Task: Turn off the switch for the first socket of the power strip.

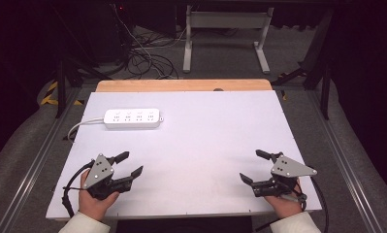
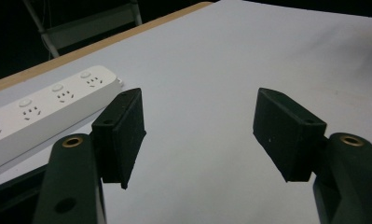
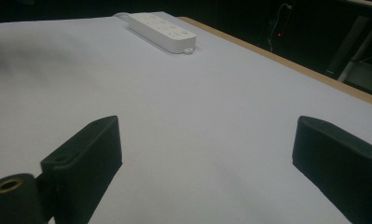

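the white tabletop (image 1: 205,160) takes up most of the scene, its wooden far edge (image 1: 184,85) showing beyond the white sheet, with dark floor, a tangle of cables (image 1: 142,58) and a grey stand's legs (image 1: 225,34) behind. on the far left part lies a white four-outlet power strip (image 1: 132,118), flat, its cord (image 1: 82,125) running off the left edge. the left claw (image 1: 130,165) rests near the front left corner, jaws spread wide with nothing between them; the right claw (image 1: 256,167) sits near the front right, likewise wide and empty. both are well apart from the strip. the left one is nearer, so a good reach would likely go forward from that side, coming down over the strip's narrow width with the jaws square to its long sides and clear of the cord.
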`<state>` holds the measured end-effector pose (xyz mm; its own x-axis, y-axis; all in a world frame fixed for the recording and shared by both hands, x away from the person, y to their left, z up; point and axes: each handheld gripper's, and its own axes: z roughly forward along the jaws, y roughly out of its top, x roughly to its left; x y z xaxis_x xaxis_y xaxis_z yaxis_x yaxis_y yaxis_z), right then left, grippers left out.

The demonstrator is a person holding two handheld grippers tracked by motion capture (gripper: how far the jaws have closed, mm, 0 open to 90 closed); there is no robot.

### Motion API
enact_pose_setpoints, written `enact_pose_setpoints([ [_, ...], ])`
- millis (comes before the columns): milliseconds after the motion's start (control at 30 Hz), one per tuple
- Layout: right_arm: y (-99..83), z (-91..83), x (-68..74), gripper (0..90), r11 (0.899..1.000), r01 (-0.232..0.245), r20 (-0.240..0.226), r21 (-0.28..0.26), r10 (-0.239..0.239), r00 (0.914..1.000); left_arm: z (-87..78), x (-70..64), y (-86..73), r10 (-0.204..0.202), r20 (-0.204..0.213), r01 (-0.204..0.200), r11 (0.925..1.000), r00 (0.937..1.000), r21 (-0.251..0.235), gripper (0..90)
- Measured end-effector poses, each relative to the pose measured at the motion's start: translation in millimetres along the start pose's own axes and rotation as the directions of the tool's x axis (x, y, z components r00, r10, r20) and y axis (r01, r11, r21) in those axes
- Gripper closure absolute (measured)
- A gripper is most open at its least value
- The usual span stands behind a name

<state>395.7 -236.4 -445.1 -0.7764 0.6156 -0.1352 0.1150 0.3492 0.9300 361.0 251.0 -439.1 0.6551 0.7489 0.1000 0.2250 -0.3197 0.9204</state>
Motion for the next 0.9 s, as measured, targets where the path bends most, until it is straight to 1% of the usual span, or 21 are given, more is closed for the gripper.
enact_pose_setpoints([
  [33,0.0,-0.1,0.0,8.8,1.000,0.000,0.000,0.000,0.000,1.0000,0.5,-0.3,0.1,-0.002,0.002,0.002,1.0000,1.0000,0.002,32.6],
  [100,0.2,-0.7,0.2,8.7,1.000,0.001,0.001,0.000,-0.001,1.0000,0.6,-0.9,1.2,0.011,0.006,-0.011,0.9998,0.9999,0.018,32.7],
  [133,0.2,-0.7,0.3,8.7,1.000,0.002,0.002,0.000,-0.002,1.0000,0.5,-2.1,2.5,0.027,-0.002,-0.027,0.9993,0.9996,0.024,32.8],
  [200,0.1,-0.7,0.4,8.8,1.000,0.003,0.000,0.000,-0.003,1.0000,0.4,-3.1,3.1,0.030,-0.001,-0.030,0.9992,0.9995,0.027,33.1],
  [267,0.1,-0.4,0.4,8.8,1.000,0.002,0.000,0.000,-0.002,1.0000,0.1,-3.7,4.4,0.042,-0.007,-0.042,0.9987,0.9991,0.027,33.3],
  [400,-0.1,0.1,0.6,8.7,1.000,0.002,-0.003,0.001,-0.002,1.0000,-0.5,-2.9,5.4,0.038,-0.002,-0.038,0.9987,0.9993,0.033,32.8],
  [500,-0.1,0.6,0.3,8.7,1.000,0.001,-0.002,0.003,-0.001,1.0000,-1.0,-2.5,6.3,0.047,-0.010,-0.046,0.9983,0.9989,0.035,33.4],
  [733,0.3,0.9,1.8,8.7,1.000,0.005,0.001,0.008,-0.005,1.0000,-1.2,-1.6,8.5,0.034,0.011,-0.035,0.9982,0.9993,0.048,35.7],
  [767,0.3,0.9,1.9,8.8,1.000,0.005,0.001,0.009,-0.005,1.0000,-0.9,-1.7,8.9,0.026,0.015,-0.026,0.9983,0.9996,0.053,36.1],
  [833,0.2,0.9,1.7,8.8,1.000,0.005,0.002,0.009,-0.005,1.0000,-1.0,-1.8,10.9,0.029,0.004,-0.030,0.9977,0.9996,0.060,36.7],
  [900,-0.3,1.0,0.8,8.9,1.000,0.000,0.001,0.008,0.000,1.0000,-1.3,-1.7,14.1,0.020,0.026,-0.022,0.9979,0.9994,0.061,34.4],
])
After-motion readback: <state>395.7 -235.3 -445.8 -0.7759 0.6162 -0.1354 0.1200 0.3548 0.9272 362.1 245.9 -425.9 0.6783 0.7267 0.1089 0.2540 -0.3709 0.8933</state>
